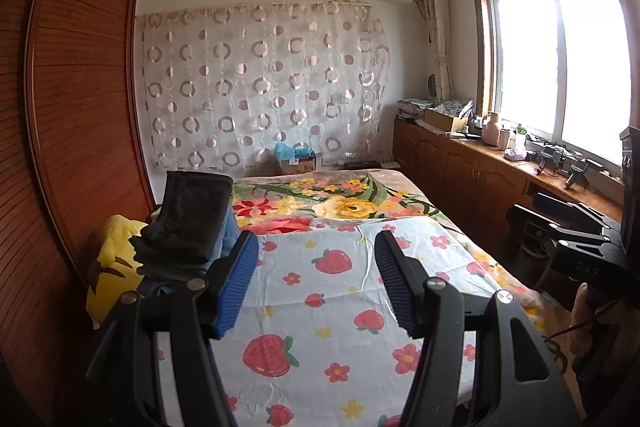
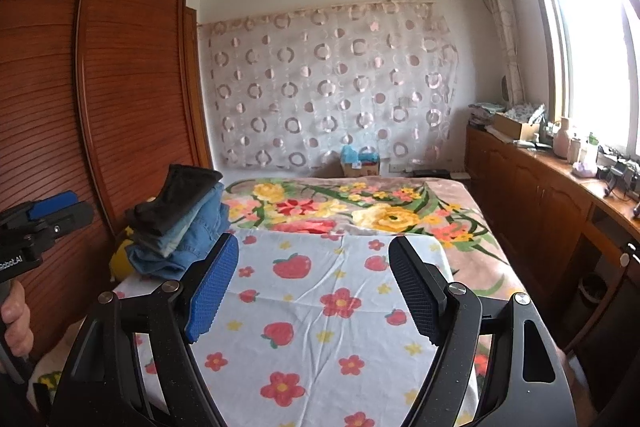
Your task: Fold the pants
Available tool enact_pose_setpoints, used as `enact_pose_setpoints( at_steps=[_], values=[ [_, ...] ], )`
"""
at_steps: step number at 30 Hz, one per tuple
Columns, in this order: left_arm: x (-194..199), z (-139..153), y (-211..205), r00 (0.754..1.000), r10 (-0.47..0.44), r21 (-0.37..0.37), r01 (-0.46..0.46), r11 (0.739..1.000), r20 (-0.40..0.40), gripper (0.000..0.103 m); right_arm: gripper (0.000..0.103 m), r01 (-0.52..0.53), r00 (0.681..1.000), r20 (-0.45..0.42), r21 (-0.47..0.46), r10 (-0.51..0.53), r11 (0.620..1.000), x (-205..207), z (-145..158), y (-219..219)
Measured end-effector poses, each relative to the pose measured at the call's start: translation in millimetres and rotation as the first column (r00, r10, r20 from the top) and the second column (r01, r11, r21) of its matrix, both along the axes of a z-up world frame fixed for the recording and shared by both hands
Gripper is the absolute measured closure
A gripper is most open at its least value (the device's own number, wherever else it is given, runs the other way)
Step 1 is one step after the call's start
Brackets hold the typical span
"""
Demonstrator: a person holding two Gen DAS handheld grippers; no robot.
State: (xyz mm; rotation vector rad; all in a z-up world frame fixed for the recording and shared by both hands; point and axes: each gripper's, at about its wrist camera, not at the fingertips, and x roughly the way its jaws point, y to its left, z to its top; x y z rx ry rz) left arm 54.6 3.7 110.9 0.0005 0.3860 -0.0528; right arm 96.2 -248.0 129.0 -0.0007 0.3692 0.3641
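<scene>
A stack of folded pants, black ones [image 1: 188, 223] [image 2: 176, 195] on top of blue jeans [image 2: 188, 239], sits at the left edge of the bed. A white strawberry-print sheet [image 1: 320, 291] [image 2: 320, 307] is spread on the near part of the bed. My left gripper [image 1: 316, 275] is open and empty above the sheet, just right of the stack; it also shows in the right wrist view [image 2: 56, 211]. My right gripper [image 2: 312, 287] is open and empty above the sheet; it also shows at the right in the left wrist view [image 1: 568, 223].
A floral blanket [image 1: 340, 203] covers the far bed. A yellow plush [image 1: 116, 267] lies under the stack. A wooden wardrobe [image 1: 72, 127] stands left. Wooden cabinets [image 1: 460, 163] with clutter run under the window at right. A cardboard box [image 1: 298, 163] stands behind the bed.
</scene>
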Motion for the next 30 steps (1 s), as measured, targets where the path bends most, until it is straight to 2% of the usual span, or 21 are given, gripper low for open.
enact_pose_setpoints(
  at_steps=[30],
  values=[
    [4,-12,2,1.000,0.017,-0.007,-0.017,1.000,-0.020,0.043,0.024,0.000,1.000,-0.001,-0.005,0.000,1.000,1,3,1]
  ],
)
